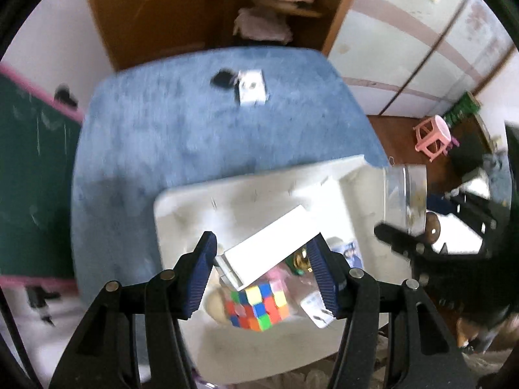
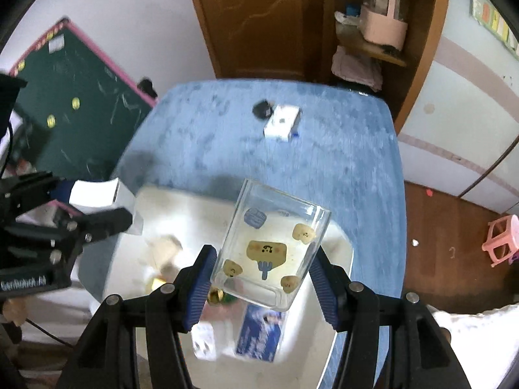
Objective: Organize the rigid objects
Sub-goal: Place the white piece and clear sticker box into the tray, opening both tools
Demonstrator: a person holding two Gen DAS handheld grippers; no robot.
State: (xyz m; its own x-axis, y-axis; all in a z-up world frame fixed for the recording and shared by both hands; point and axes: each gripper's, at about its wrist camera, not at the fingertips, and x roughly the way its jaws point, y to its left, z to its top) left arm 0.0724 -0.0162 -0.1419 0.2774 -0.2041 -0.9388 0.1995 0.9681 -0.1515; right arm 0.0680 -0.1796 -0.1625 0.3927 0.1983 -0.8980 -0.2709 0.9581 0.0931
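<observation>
My left gripper (image 1: 262,259) is shut on a long white box (image 1: 272,246) and holds it tilted above a white bin (image 1: 181,201). The bin holds a Rubik's cube (image 1: 258,308), cards and small items. My right gripper (image 2: 262,272) is shut on a clear square glass cup (image 2: 269,253) with cartoon stickers, above the same bin (image 2: 337,236). The glass cup (image 1: 405,197) and right gripper also show at the right of the left wrist view. The white box (image 2: 97,194) shows at the left of the right wrist view.
The bin sits on a blue-covered table (image 1: 162,123). A small white box (image 2: 281,122) and a black object (image 2: 262,109) lie at the table's far side. A chalkboard (image 2: 74,120) stands left, a wooden door and shelf behind, a pink stool (image 2: 502,240) on the floor right.
</observation>
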